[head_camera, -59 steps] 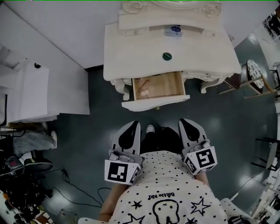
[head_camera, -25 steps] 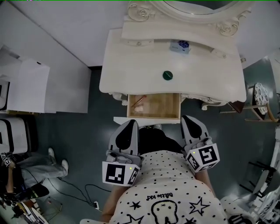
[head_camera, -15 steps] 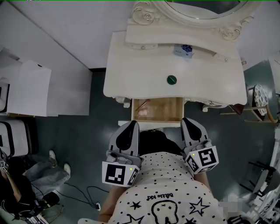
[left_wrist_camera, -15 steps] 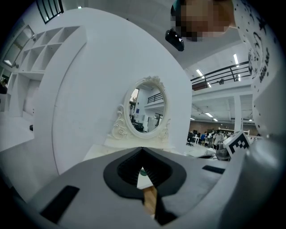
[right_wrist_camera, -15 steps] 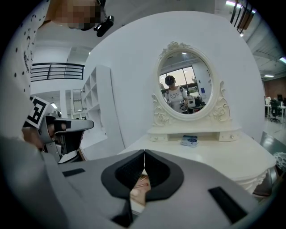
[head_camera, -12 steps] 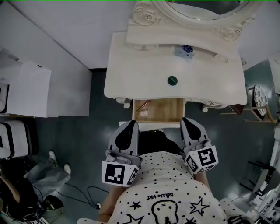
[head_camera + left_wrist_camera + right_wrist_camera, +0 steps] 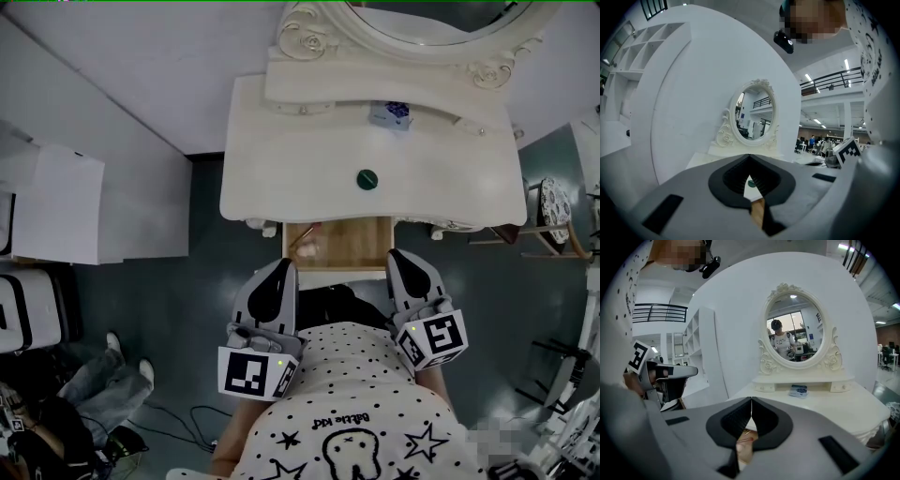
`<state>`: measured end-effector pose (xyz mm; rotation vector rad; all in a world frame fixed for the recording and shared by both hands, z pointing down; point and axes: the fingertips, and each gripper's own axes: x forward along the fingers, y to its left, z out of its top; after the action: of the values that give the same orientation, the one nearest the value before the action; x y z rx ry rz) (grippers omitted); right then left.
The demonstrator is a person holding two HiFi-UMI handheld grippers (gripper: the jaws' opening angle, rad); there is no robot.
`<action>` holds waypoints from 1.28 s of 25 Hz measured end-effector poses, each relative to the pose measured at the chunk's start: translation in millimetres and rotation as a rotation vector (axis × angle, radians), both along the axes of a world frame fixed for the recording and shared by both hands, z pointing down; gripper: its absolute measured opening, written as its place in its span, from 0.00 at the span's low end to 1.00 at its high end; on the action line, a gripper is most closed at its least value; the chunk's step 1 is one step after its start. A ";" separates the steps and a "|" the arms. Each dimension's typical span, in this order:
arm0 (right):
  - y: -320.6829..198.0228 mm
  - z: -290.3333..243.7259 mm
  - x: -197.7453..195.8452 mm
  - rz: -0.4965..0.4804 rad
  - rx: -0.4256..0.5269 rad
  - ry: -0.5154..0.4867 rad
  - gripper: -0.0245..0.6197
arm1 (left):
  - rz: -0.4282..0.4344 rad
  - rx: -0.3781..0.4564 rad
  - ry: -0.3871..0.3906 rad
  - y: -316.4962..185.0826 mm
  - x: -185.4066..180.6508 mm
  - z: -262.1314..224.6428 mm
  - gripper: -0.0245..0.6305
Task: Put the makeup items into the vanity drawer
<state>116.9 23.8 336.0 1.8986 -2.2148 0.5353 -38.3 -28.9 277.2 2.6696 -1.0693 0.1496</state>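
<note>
Our left hand-held gripper [image 7: 279, 274] and right hand-held gripper [image 7: 403, 265] have jaws pressed together on nothing, just short of the pulled-out drawer [image 7: 349, 244] under the table's [image 7: 281, 141] front edge. The green disc [image 7: 367, 178] lies beyond, near that edge.

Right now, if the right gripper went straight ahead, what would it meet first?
Probably the open drawer, near its right side, just ahead of the right gripper; heights are unclear, so possibly the vanity edge instead.

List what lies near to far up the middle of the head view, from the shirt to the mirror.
Spotted shirt → open drawer → green round item → small blue-printed box → mirror.
</note>
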 end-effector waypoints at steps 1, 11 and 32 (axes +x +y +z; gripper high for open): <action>-1.8 -0.1 1.1 0.001 0.001 0.001 0.05 | -0.003 0.001 0.000 -1.6 0.1 -0.4 0.03; -26.7 4.8 14.8 -0.052 -0.003 0.035 0.05 | -0.032 -0.010 -0.002 -12.6 -0.5 4.0 0.03; -163.5 172.0 76.3 -0.236 -0.363 0.268 0.15 | -0.146 -0.041 -0.054 -11.8 -14.2 6.9 0.03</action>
<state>193.2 -139.8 508.0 1.4161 -1.9735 0.5598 -52.5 -40.6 284.1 2.5534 -1.2587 0.2142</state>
